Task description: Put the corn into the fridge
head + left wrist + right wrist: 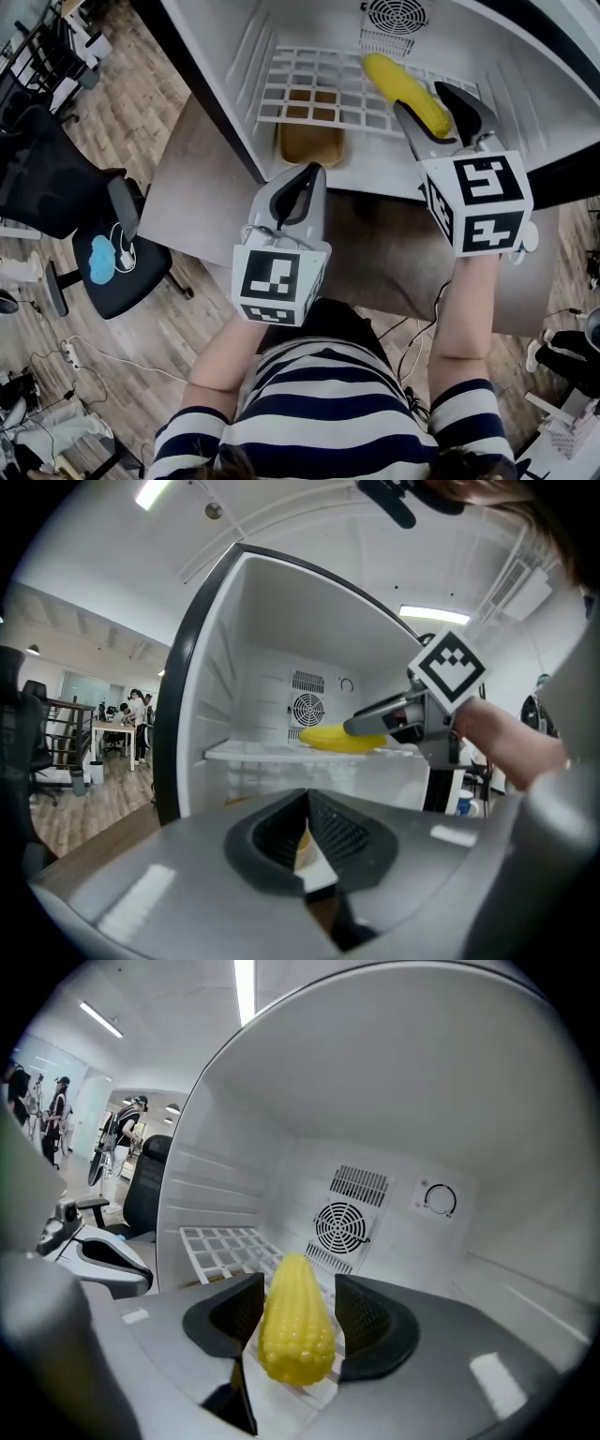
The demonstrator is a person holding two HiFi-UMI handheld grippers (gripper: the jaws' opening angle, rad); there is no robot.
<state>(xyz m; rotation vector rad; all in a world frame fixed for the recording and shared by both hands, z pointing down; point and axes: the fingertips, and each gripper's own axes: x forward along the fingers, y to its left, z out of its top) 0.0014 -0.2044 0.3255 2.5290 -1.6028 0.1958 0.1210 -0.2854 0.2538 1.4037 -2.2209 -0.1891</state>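
A yellow corn point(405, 91) lies lengthwise over the white wire shelf point(305, 80) of the open fridge, at its right side near the back wall. My right gripper point(420, 97) reaches into the fridge and is shut on the corn's near end point(295, 1321), with a pad on each side. In the left gripper view the corn point(339, 740) shows at shelf height beside the right gripper point(380, 726). My left gripper point(307, 171) hovers at the fridge's front edge, shut and holding nothing point(307, 794).
A tan container point(309, 141) sits under the wire shelf. A round fan grille point(395, 14) is on the fridge's back wall. The fridge stands on a wooden table point(192, 192). An office chair point(108, 253) is on the floor at the left.
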